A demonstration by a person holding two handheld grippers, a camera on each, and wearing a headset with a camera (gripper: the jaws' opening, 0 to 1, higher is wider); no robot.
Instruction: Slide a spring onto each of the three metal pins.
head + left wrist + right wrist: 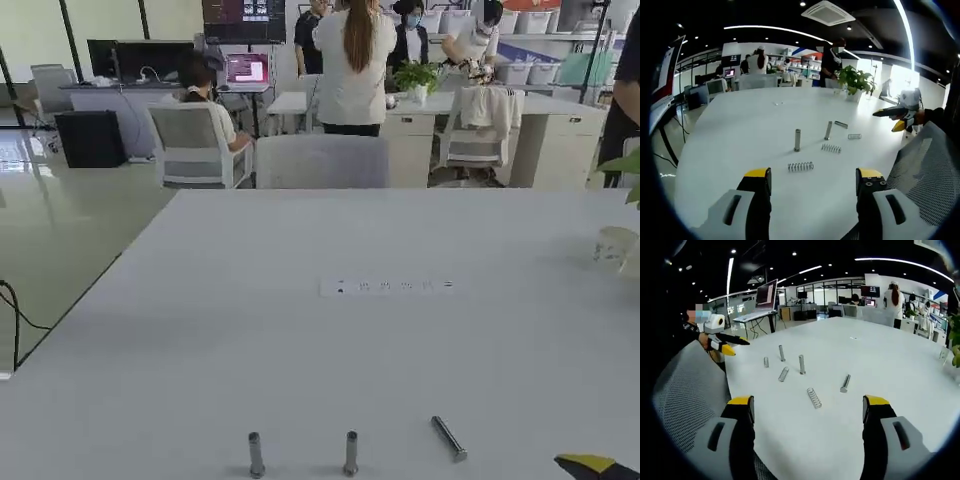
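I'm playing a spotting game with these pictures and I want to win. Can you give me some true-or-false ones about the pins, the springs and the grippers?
1. Two pins stand upright and the third pin lies flat on the table. True.
2. One spring already sits on a pin. False: all three springs lie loose on the table.
3. The left gripper has open jaws with nothing between them. True.
4. The right gripper is shut on a spring. False: its jaws are open and empty.
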